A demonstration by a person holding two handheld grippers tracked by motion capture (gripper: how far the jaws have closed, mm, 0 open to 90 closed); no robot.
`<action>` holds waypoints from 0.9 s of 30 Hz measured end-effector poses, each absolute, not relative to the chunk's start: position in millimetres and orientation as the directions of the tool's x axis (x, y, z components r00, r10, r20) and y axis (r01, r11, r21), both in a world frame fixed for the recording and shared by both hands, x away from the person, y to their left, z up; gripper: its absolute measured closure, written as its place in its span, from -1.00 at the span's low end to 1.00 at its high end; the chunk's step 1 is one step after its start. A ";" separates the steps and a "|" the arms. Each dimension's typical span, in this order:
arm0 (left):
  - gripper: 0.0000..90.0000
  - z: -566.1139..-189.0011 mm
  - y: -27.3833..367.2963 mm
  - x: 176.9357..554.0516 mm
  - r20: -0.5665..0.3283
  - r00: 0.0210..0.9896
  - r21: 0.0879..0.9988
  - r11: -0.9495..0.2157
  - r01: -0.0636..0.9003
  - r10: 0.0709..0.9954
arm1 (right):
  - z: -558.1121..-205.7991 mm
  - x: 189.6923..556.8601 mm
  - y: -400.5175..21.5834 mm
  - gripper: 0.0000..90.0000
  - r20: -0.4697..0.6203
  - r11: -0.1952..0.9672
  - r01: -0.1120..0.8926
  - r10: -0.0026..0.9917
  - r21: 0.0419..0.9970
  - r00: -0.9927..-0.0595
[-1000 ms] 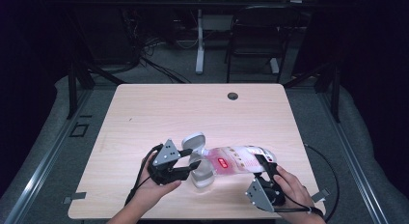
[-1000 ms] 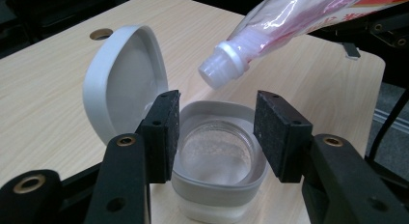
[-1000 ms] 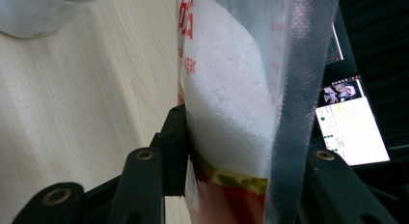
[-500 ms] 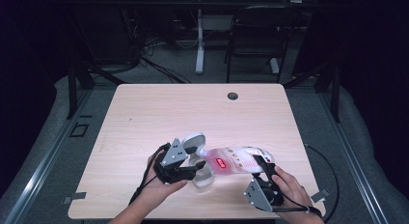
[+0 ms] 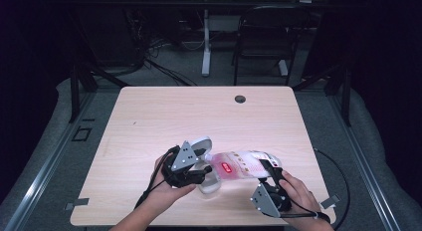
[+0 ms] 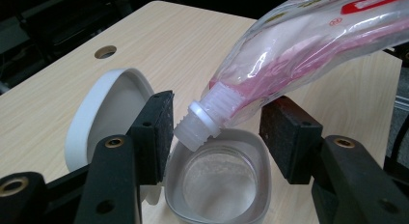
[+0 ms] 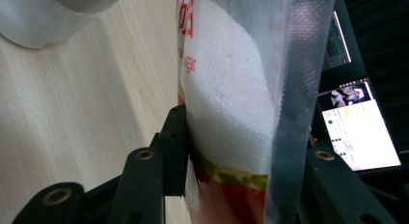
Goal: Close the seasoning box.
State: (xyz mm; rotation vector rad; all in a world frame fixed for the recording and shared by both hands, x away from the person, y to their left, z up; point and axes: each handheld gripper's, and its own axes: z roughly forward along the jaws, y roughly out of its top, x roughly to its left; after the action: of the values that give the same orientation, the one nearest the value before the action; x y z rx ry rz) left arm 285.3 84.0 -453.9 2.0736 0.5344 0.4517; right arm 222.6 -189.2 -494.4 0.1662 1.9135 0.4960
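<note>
Near the table's front edge, one sugar pouch is clamped by the right gripper, its spout tipped over one open jar; the left gripper's jaws, just opened, flank the spout untouched.

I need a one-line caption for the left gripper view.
Sugar pouch tilted, its uncapped spout over an open white container, between open jaws.

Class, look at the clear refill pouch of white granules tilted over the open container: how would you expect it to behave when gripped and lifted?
The pouch is thin film that already bends along its length, so it is probably floppy. The granules would likely slump as it tilts. The right gripper clamps its end; glossy film might slip.
</note>
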 end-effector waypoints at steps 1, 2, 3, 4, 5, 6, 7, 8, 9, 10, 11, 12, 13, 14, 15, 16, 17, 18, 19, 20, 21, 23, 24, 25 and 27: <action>0.03 -453.9 83.4 286.6 0.111 0.839 0.851 -0.487 0.197 0.532 | -494.3 222.8 -188.9 0.29 -0.856 0.904 -0.114 0.340 0.411 -0.389; 0.02 -453.9 83.4 286.6 0.111 0.839 0.851 -0.487 0.197 0.532 | -494.3 222.8 -188.9 0.29 -0.856 0.904 -0.114 0.340 0.411 -0.389; 0.02 -454.3 82.4 287.3 0.114 0.840 0.848 -0.493 0.196 0.531 | -496.2 224.2 -188.4 0.29 -0.846 0.892 -0.126 0.355 0.434 -0.398; 0.02 -454.5 82.1 287.6 0.121 0.840 0.846 -0.498 0.192 0.529 | -496.3 224.3 -188.2 0.29 -0.846 0.893 -0.125 0.354 0.432 -0.398; 0.03 -454.5 82.1 287.6 0.121 0.840 0.846 -0.498 0.192 0.529 | -496.3 224.3 -188.2 0.29 -0.846 0.893 -0.125 0.354 0.432 -0.398; 0.03 -454.9 81.8 287.8 0.120 0.839 0.845 -0.498 0.194 0.530 | -494.7 223.4 -188.1 0.30 -0.856 0.906 -0.114 0.337 0.409 -0.393; 0.05 -455.4 81.8 287.8 0.126 0.838 0.843 -0.503 0.191 0.531 | -496.0 224.0 -187.7 0.30 -0.851 0.899 -0.121 0.345 0.421 -0.397; 0.07 -455.8 82.1 287.8 0.130 0.838 0.841 -0.506 0.190 0.530 | -496.1 223.9 -187.5 0.30 -0.851 0.899 -0.121 0.345 0.420 -0.395; 0.09 -455.8 82.1 287.8 0.130 0.838 0.841 -0.506 0.190 0.530 | -496.1 223.9 -187.5 0.30 -0.851 0.899 -0.121 0.345 0.420 -0.395; 0.12 -457.3 82.2 287.6 0.134 0.837 0.841 -0.507 0.187 0.531 | -496.1 223.7 -187.5 0.30 -0.852 0.900 -0.121 0.344 0.419 -0.395; 0.14 -457.3 82.2 287.6 0.134 0.837 0.841 -0.507 0.187 0.531 | -496.1 223.7 -187.5 0.30 -0.853 0.901 -0.122 0.342 0.417 -0.395; 0.17 -458.4 82.9 287.2 0.134 0.838 0.838 -0.512 0.189 0.529 | -495.8 223.5 -187.6 0.30 -0.855 0.904 -0.120 0.336 0.411 -0.396; 0.19 -459.1 83.1 287.0 0.132 0.838 0.838 -0.511 0.191 0.529 | -495.9 223.3 -187.7 0.30 -0.855 0.904 -0.120 0.335 0.410 -0.396; 0.21 -460.1 83.2 287.0 0.131 0.838 0.838 -0.511 0.191 0.529 | -496.3 223.1 -187.7 0.30 -0.855 0.903 -0.123 0.336 0.411 -0.395; 0.23 -460.8 83.3 286.9 0.133 0.839 0.835 -0.516 0.192 0.527 | -496.0 222.7 -187.6 0.30 -0.858 0.907 -0.121 0.329 0.403 -0.394; 0.26 -461.6 83.4 286.7 0.131 0.839 0.834 -0.517 0.194 0.527 | -495.9 222.3 -187.5 0.30 -0.861 0.910 -0.121 0.324 0.397 -0.391; 0.27 -462.2 83.5 286.5 0.130 0.839 0.833 -0.517 0.196 0.528 | -497.1 222.6 -187.4 0.30 -0.860 0.905 -0.128 0.330 0.406 -0.390; 0.28 -462.2 83.5 286.5 0.130 0.839 0.833 -0.517 0.196 0.528 | -497.2 222.6 -187.2 0.30 -0.860 0.906 -0.129 0.328 0.404 -0.390; 0.30 -463.3 83.6 286.4 0.133 0.840 0.832 -0.520 0.194 0.526 | -496.3 222.0 -187.2 0.30 -0.865 0.912 -0.124 0.317 0.390 -0.389; 0.35 -463.7 84.1 286.3 0.135 0.840 0.830 -0.523 0.193 0.525 | -496.4 221.9 -187.2 0.30 -0.866 0.912 -0.125 0.317 0.390 -0.388; 0.37 -464.2 84.4 286.3 0.131 0.841 0.832 -0.519 0.194 0.524 | -496.4 221.8 -187.3 0.30 -0.867 0.913 -0.125 0.316 0.389 -0.386; 0.38 -465.5 84.8 286.0 0.126 0.844 0.833 -0.517 0.195 0.521 | -497.0 221.4 -187.4 0.30 -0.869 0.913 -0.128 0.315 0.387 -0.382; 0.38 -466.3 84.7 286.1 0.129 0.845 0.833 -0.519 0.192 0.519 | -496.0 220.5 -187.3 0.30 -0.877 0.922 -0.120 0.302 0.368 -0.374; 0.39 -467.3 84.3 286.0 0.130 0.845 0.832 -0.521 0.192 0.518 | -497.6 221.1 -187.0 0.30 -0.875 0.918 -0.128 0.307 0.376 -0.374; 0.40 -469.4 83.8 286.1 0.132 0.846 0.830 -0.525 0.191 0.516 | -499.1 221.0 -186.5 0.30 -0.879 0.920 -0.128 0.303 0.370 -0.368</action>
State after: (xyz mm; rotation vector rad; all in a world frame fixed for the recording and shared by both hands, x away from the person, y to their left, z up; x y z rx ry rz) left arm 286.1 83.8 -469.4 2.1186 0.5142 0.4577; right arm 221.0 -186.5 -499.1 0.1282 1.8960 0.4533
